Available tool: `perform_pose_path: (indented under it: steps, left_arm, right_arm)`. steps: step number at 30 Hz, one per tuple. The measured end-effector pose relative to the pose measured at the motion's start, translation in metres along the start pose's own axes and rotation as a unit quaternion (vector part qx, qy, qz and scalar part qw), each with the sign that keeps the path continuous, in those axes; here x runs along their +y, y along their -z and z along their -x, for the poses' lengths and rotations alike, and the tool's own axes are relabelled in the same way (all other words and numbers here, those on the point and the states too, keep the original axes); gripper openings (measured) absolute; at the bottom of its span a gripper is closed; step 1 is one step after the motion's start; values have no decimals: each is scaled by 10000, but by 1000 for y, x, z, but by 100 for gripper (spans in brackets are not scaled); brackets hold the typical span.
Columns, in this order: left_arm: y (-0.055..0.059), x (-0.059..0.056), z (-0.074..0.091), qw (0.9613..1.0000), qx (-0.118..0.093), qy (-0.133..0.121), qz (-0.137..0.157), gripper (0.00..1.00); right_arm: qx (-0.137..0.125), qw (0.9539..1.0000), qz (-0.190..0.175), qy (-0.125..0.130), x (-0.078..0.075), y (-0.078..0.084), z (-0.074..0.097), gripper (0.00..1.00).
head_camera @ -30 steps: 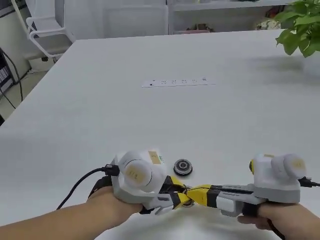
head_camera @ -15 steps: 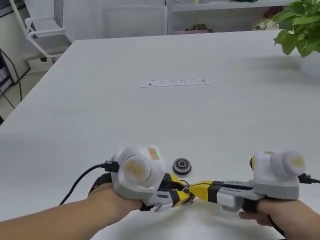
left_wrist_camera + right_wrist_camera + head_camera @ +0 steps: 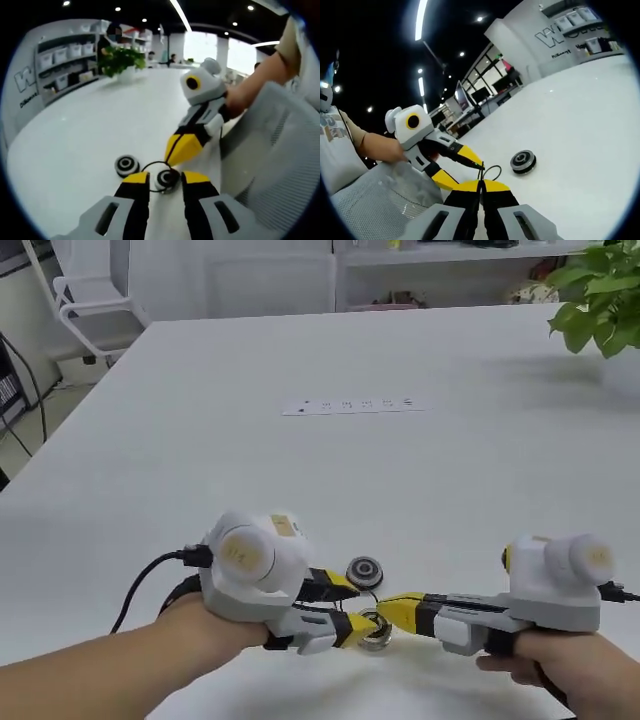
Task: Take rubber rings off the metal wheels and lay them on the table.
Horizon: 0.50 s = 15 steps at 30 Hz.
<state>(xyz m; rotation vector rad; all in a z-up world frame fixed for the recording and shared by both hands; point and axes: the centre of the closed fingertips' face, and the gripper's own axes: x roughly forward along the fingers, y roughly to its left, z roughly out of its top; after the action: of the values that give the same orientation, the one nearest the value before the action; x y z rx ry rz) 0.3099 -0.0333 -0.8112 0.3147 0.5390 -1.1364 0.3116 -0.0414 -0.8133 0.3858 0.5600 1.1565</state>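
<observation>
Two small metal wheels lie near the table's front edge. One wheel (image 3: 365, 573) (image 3: 127, 165) (image 3: 523, 161) lies free and still has its dark rubber ring on. The other wheel (image 3: 376, 630) (image 3: 165, 179) sits between the spread tips of my left gripper (image 3: 355, 606) (image 3: 166, 176), which is open. A thin black rubber ring (image 3: 154, 166) (image 3: 491, 173) loops from this wheel to my right gripper (image 3: 385, 608) (image 3: 481, 186), which is shut on it. The right gripper's yellow tip (image 3: 170, 157) points in close above the wheel.
A white power strip (image 3: 350, 405) lies mid-table. At the far right corner stands a green plant (image 3: 600, 300). A white chair (image 3: 90, 310) is beyond the left edge. A black cable (image 3: 150, 590) trails from the left gripper.
My left gripper's jaws have spread apart and the gripper has drawn back to the left. The right gripper stays shut, with the ring pulled out into a loop.
</observation>
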Motion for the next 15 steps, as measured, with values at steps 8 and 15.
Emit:
perform_pose_path:
  steps: [8,15]
  left_arm:
    - [-2,4,26,9999,-93,-70,97,34]
    - [-7,12,47,9991,-272,-258,178,38]
  right_arm:
    - [-16,10000,21,-40,2,-5,2,0]
    - [8,10000,61,-74,5,-9,3,0]
